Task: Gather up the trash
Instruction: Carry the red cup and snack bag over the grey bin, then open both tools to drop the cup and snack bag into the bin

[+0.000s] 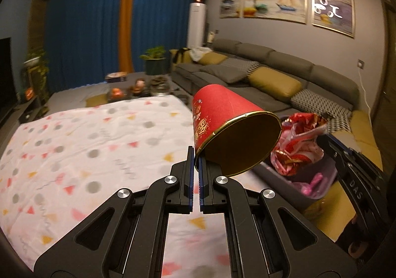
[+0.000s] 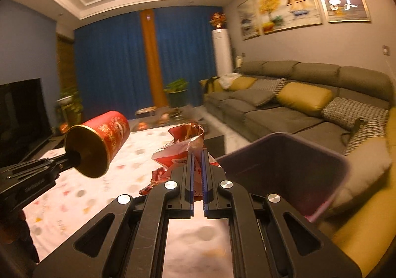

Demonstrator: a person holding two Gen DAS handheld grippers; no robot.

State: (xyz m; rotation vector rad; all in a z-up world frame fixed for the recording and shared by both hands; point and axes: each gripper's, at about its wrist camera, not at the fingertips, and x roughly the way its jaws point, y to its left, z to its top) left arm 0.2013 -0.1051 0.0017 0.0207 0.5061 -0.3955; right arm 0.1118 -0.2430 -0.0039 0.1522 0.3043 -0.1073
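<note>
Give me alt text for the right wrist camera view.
The right gripper pinches a crumpled red wrapper beside an open grey bin. To its left, the left gripper holds a red paper cup by the rim above a patterned tablecloth.

Red paper cup w/ gold rim (image 1: 222, 114) is looking matt outside. Crumpled red foil wrapper (image 2: 183, 147) is showing glossy, creased film. Purple plastic bin (image 2: 284, 161) is appearing smooth, matt. White patterned cloth (image 1: 86, 142) is lying soft, slightly wrinkled.
</note>
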